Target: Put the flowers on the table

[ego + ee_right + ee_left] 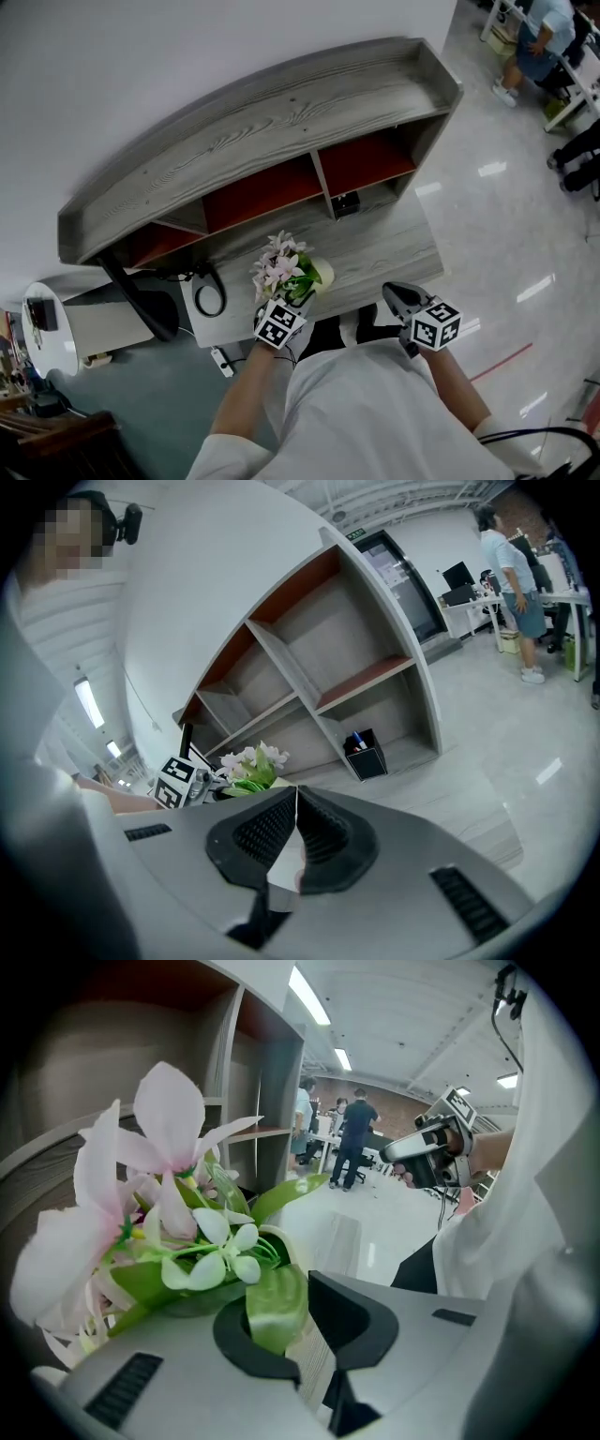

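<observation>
**Flowers held at the worktop's front edge**

The left gripper (294,302) has its fingers (352,1312) drawn narrow on a green leaf of the flowers (286,270). Their pink and white blooms stand in a pale pot over the front left of the worktop (384,248); whether the pot rests on it I cannot tell. The right gripper (393,292) hangs just right of them, fingers pressed together on nothing. The worktop is grey wood grain, with a black cable (208,292) looped at its left. Behind it rises a grey shelf (281,117) with red-backed compartments and a black pen holder (345,203) in a lower opening. Beyond, a glossy pale floor (506,206) reaches people (542,42) at far desks.
</observation>
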The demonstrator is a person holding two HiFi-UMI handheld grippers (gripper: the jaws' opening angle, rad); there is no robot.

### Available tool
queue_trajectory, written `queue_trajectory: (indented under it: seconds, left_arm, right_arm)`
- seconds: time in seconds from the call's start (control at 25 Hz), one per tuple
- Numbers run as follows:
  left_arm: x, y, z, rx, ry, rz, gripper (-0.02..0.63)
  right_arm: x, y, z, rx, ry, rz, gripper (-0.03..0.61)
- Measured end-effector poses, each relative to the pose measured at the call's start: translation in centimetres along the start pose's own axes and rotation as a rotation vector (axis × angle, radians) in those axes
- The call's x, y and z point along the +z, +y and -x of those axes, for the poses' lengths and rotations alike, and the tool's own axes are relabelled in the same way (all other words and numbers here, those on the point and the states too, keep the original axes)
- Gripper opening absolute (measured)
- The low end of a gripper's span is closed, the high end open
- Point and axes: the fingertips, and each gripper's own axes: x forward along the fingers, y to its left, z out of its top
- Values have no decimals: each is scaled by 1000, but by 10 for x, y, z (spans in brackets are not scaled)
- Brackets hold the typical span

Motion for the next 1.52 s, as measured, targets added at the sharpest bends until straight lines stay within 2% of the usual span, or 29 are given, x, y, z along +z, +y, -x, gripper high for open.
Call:
queue_trajectory:
  seconds: [0.36, 0.92, 1.04, 1.24, 1.52]
  left_arm:
    - [-8, 43, -34, -32, 96, -144, 54]
    - [-18, 90, -106, -139, 218, -357, 55]
    - [-18, 98, -120, -129, 228, -401, 55]
    - [-21, 108, -139, -91, 256, -520, 56]
    - [-29, 108, -150, -80, 276, -618, 59]
  right_arm:
    - [6, 6, -16, -91, -33, -40, 18]
    - [1, 8, -20, -251, -64, -124, 18]
    - [-1, 6, -14, -286, -74, -142, 18]
    - [-7, -2, -2, -344, -91, -175, 18]
    - [-12, -8, 11, -388, -125, -217, 18]
